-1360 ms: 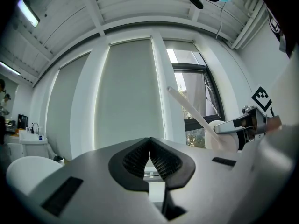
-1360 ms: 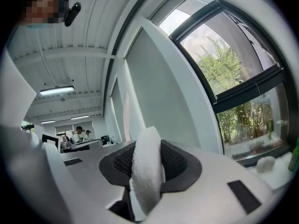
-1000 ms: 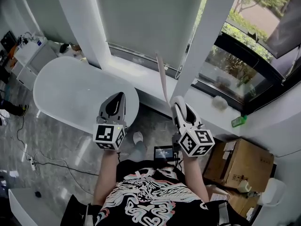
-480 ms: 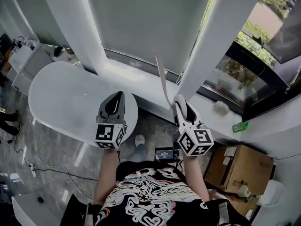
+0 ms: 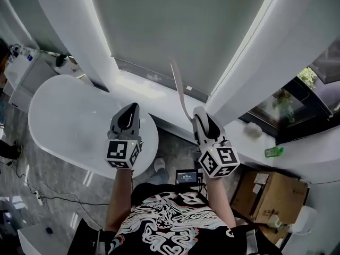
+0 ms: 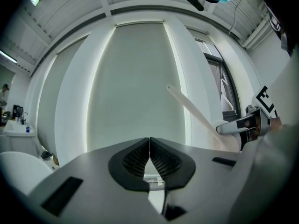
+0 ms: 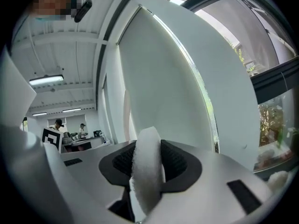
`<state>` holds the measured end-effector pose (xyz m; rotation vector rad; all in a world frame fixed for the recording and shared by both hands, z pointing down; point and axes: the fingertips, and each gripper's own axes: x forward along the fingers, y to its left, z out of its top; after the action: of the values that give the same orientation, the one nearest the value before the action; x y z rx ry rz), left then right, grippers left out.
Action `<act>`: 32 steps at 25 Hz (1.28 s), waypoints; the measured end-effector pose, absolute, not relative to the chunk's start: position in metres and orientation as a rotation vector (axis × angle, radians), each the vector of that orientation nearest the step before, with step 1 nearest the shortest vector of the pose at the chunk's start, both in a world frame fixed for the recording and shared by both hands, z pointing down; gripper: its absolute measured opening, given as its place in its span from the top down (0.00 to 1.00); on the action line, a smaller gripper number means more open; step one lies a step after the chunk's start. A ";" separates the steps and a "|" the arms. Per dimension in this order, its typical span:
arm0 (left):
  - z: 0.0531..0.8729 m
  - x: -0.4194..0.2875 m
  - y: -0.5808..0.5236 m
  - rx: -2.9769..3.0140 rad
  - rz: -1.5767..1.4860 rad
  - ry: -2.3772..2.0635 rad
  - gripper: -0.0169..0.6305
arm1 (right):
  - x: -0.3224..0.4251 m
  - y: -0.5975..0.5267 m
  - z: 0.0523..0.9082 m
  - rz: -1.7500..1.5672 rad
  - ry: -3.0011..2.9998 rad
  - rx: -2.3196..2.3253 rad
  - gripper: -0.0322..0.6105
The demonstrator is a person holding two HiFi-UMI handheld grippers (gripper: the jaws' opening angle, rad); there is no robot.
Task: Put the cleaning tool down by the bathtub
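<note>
Both grippers have slid sideways with the whole view since a second ago, so the greenery outside the window has nearly gone off the right edge. The bathtub [image 5: 64,116] now sits further under the left gripper [image 5: 131,108]. That one's jaws are pressed together with nothing in them, over the tub's right end. The right gripper [image 5: 197,113] is clamped on the cleaning tool [image 5: 178,86] by a white fuzzy part, maybe a pad, hard to tell. Its long pale handle sticks up toward the roller blind [image 5: 175,25], above the window ledge [image 5: 159,97].
</note>
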<state>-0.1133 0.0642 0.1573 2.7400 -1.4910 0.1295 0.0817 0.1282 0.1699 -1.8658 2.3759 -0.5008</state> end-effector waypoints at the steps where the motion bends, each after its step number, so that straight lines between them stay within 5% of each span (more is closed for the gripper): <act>1: 0.158 -0.115 0.053 2.739 0.127 -1.487 0.95 | 0.080 0.119 0.169 -0.499 2.373 -1.862 0.72; 32: 0.166 -0.101 -0.115 2.735 0.150 -1.453 0.95 | 0.093 -0.049 0.186 -0.557 2.344 -1.897 0.72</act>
<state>-0.1012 -0.1147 0.1658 2.7351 -1.4528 0.1503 0.0925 -0.0490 0.1861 -1.8971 2.3436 -0.5569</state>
